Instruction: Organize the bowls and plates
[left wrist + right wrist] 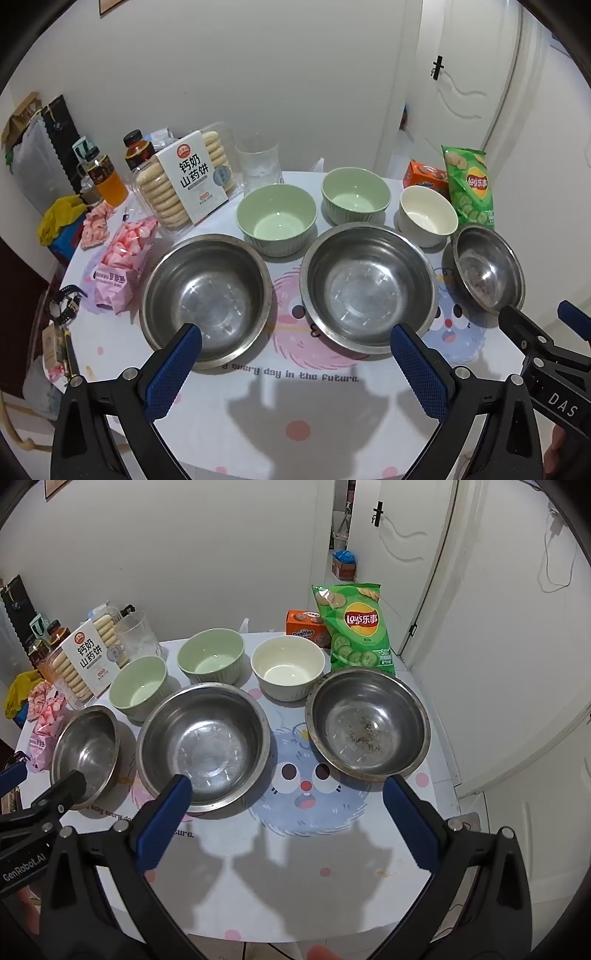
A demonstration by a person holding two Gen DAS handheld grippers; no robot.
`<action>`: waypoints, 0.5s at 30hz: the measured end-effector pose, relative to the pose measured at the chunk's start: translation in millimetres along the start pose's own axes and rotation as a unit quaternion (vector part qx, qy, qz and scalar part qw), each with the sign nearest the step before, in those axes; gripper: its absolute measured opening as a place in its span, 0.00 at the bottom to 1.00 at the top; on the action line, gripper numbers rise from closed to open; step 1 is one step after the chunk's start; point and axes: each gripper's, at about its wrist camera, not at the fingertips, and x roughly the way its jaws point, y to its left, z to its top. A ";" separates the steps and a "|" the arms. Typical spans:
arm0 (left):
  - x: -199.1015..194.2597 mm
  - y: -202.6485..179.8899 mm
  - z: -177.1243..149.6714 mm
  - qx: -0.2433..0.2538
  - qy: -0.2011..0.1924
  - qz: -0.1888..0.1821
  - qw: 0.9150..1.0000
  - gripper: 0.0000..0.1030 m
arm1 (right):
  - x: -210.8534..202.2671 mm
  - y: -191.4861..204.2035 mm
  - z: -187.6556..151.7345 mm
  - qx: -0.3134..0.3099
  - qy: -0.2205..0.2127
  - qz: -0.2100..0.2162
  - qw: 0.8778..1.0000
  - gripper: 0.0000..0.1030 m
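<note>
White walls and a panelled door back a round table (pixel 258 424) laid with a cartoon-printed cloth. Low in the left wrist view, the left gripper (pixel 295 354) hovers over the near edge, blue-padded jaws spread wide and holding nothing; low in the right wrist view, the right gripper (pixel 286 799) is likewise wide open and empty. Both look poised ahead of a first pick. Just beyond them, three round stainless steel bowls stand apart in a front row: the left steel bowl (pixel 207 299), the middle steel bowl (pixel 369 288) and the right steel bowl (pixel 369 723), which has dark specks in its base. Behind them, in a second row, stand two pale green ribbed ceramic bowls, one left (pixel 277 218) and one right (pixel 356 195), and one cream ribbed ceramic bowl (pixel 428 216). That makes six bowls, none nested, and no plates that I can see. Set out singly like this, each rim is free to grip, and like could be stacked into like. Snacks crowd the far edge: a clear tub of biscuits (pixel 188 181), a clear plastic cup (pixel 258 162), a green crisp bag (pixel 356 627) and an orange box (pixel 304 627).
</note>
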 end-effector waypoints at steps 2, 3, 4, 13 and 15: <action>0.1 0.3 0.0 0.000 -0.002 0.000 1.000 1.00 | 1.1 -0.6 0.1 0.000 0.001 0.000 1.000 1.00; -0.1 0.1 -0.1 0.000 -0.002 0.001 1.000 1.00 | 1.4 -0.8 0.2 0.000 0.001 0.000 1.000 1.00; -0.1 0.2 -0.1 -0.001 -0.002 0.000 1.000 1.00 | 1.7 -1.1 0.3 0.000 0.000 -0.001 1.000 1.00; 1.5 2.9 -0.4 -0.001 -0.001 0.000 1.000 1.00 | 5.2 -0.1 1.8 0.001 0.001 0.001 1.000 1.00; 2.1 4.4 -0.6 -0.002 -0.001 0.000 1.000 1.00 | 5.5 0.9 2.7 0.001 0.002 0.001 1.000 1.00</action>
